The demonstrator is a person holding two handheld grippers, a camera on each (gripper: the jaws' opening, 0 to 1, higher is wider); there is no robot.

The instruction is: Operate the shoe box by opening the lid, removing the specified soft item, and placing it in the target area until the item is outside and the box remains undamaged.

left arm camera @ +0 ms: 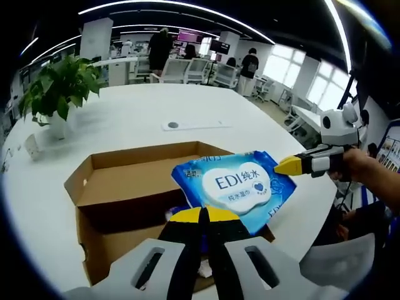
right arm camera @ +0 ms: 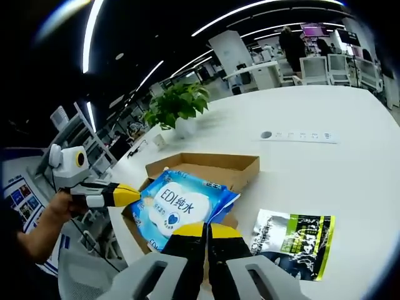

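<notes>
**Wipes pack held over open box by both grippers**

Left gripper view: left gripper (left arm camera: 204, 215) has its yellow-tipped jaws pressed together on the near edge of the blue wipes pack (left arm camera: 234, 187); the pinched edge itself is hidden behind the tips; the right gripper (left arm camera: 289, 165) comes in from the right, its tip meeting the pack's far corner, whether clamped cannot be told here. The pack sits above the open cardboard box (left arm camera: 119, 187); box interior mostly dark, contents hard to make out.

Right gripper view: right gripper (right arm camera: 206, 232) jaws closed on the pack's (right arm camera: 178, 206) edge; the left gripper (right arm camera: 122, 195) touches its opposite side, a hand (right arm camera: 59, 203) behind it; box (right arm camera: 212, 164) partly covered by the pack; a green-and-black packet (right arm camera: 294, 240) lies on the white table (right arm camera: 350, 144) beside the box, print unreadable; potted plant (right arm camera: 178, 106) and a flat white strip (right arm camera: 300, 135) beyond.
</notes>
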